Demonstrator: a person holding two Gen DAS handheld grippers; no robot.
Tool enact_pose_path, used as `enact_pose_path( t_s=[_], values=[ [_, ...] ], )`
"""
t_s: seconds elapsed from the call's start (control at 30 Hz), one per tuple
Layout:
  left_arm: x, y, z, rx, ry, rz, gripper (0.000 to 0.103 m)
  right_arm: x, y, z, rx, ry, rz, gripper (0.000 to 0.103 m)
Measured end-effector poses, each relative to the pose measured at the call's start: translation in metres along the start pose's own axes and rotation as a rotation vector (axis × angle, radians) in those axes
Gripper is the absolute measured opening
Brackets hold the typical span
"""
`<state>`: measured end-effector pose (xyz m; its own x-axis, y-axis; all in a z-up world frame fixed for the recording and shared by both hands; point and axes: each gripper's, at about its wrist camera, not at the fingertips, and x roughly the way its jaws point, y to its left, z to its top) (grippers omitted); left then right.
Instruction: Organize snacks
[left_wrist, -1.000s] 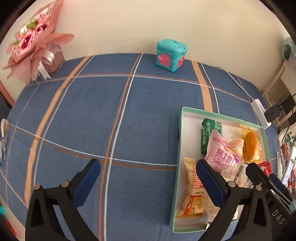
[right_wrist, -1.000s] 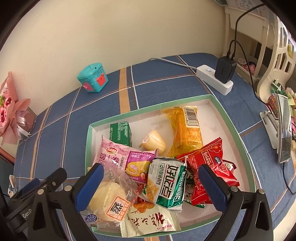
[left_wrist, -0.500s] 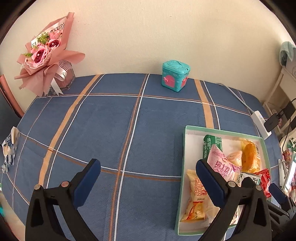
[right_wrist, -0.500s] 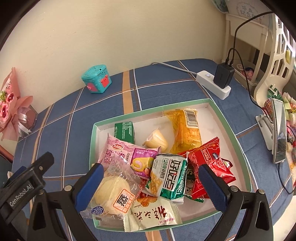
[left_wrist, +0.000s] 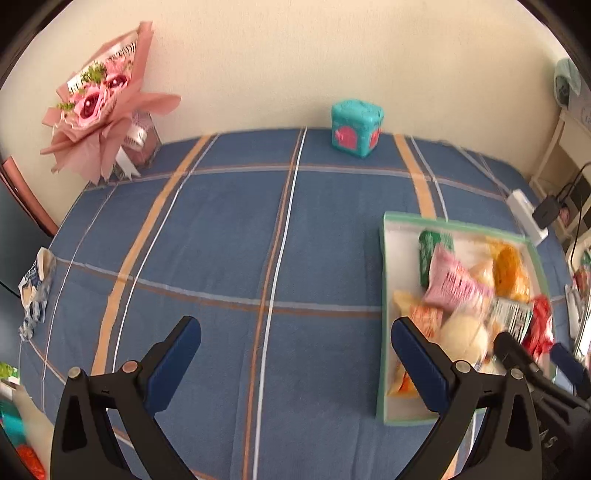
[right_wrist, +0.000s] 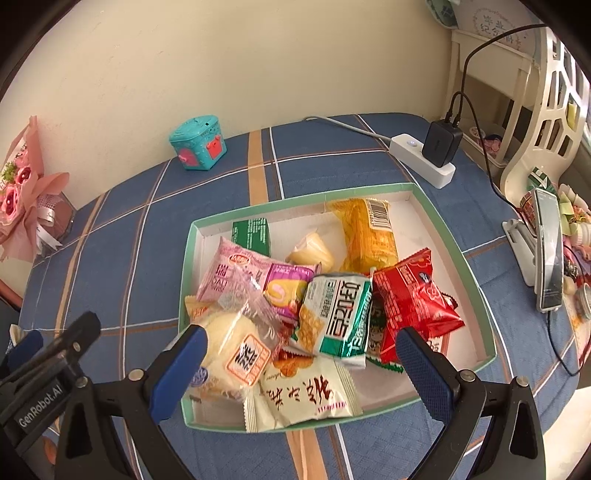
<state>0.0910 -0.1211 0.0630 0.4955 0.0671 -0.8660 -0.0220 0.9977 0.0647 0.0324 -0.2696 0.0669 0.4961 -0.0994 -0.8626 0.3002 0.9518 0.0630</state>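
**Snacks heaped in a green-rimmed box, both tongs spread and holding nothing**

Snacks in crinkly plastic wrappers fill the shallow white cardboard box with a green rim (right_wrist: 448, 236), which sits on the blue plaid tablecloth (left_wrist: 221, 240). The left gripper (left_wrist: 295, 354) hangs over bare cloth with its blue-padded fingers wide apart; the box lies to its right, the near left corner just behind the right finger.

The right gripper (right_wrist: 303, 358) hovers over the box's near edge, jaws spread. By its left finger sits the round pale bun in clear wrap (right_wrist: 236, 350); between the fingers lie the white packet with red lettering (right_wrist: 306, 398) and the green-and-white packet (right_wrist: 338, 314); by the right finger, the red foil packet (right_wrist: 413, 299). Farther ahead rest the pink cake packet (right_wrist: 251, 275), the dark green packet (right_wrist: 251, 232) and the yellow packet (right_wrist: 365, 232). Beyond the box, a teal toy cube (right_wrist: 197, 147) stands by the wall.
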Motion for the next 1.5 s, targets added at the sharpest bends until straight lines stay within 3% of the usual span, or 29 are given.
enact_pose_path(
  t_s=[0.83, 1.5],
  values=[
    [-0.023, 0.029, -0.055, 0.029, 0.058, 0.038, 0.102, -0.026, 0.005, -0.050, -0.040, 0.017, 0.008, 0.103],
    [-0.022, 0.042, -0.056, -0.007, 0.069, 0.029, 0.102, -0.025, 0.002, -0.051, -0.036, 0.035, 0.004, 0.103]
  ],
)
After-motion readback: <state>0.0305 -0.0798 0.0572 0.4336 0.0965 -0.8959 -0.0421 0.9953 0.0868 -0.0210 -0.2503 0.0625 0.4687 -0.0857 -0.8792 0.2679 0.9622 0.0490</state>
